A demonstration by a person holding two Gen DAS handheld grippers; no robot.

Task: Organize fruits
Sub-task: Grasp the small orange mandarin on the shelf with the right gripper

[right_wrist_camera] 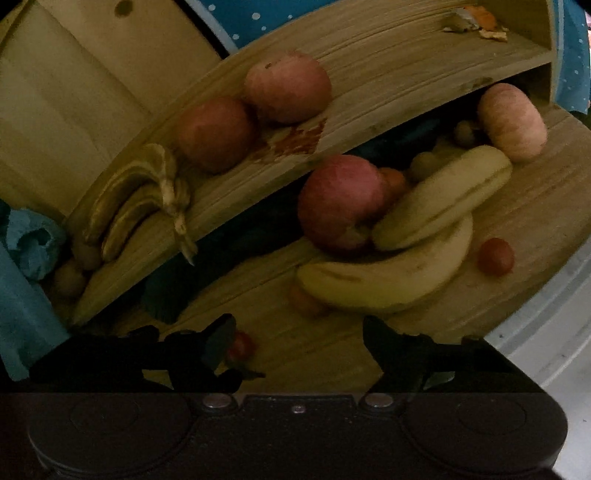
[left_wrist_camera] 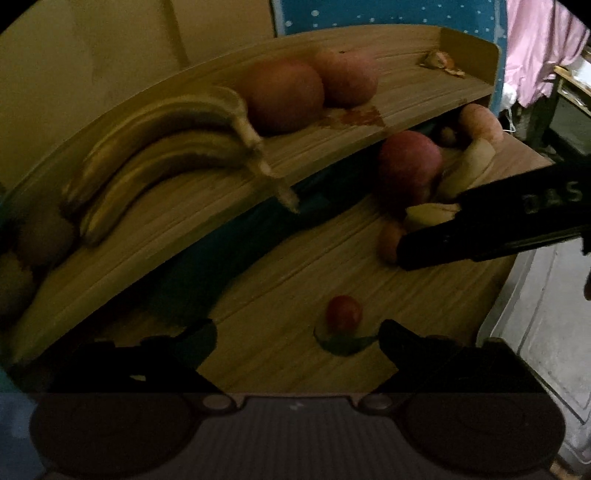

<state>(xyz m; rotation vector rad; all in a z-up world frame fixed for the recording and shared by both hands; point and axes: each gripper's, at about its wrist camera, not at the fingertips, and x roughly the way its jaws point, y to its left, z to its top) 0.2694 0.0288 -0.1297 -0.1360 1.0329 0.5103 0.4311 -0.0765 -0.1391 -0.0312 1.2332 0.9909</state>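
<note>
The right wrist view looked down on the fruit: two yellow bananas (right_wrist_camera: 402, 266) lay stacked on the wooden counter (right_wrist_camera: 535, 221), touching a big red apple (right_wrist_camera: 340, 203) on their left, with a paler apple (right_wrist_camera: 511, 122) farther back under the shelf edge and a small red fruit (right_wrist_camera: 495, 256) just beside the bananas on the right. Another small red fruit (right_wrist_camera: 240, 347) sat right against the left finger of the right claw (right_wrist_camera: 299, 343), whose fingers stood spread apart with nothing between them. Above, on the wooden shelf (right_wrist_camera: 388, 55), two more apples (right_wrist_camera: 255, 118) touched each other, a pair of darker bananas (right_wrist_camera: 136, 199) lay near the shelf's left end with their stems hanging over the front edge, and scraps of peel (right_wrist_camera: 476, 22) rested at the far right. In the left wrist view, the left claw (left_wrist_camera: 295, 339) was likewise spread and empty, hovering over the counter near a small red fruit on a green leaf (left_wrist_camera: 343, 317), while the other claw reached in from the right toward the lower bananas. A blue dotted cloth (left_wrist_camera: 369, 14) hung behind the shelf.
</note>
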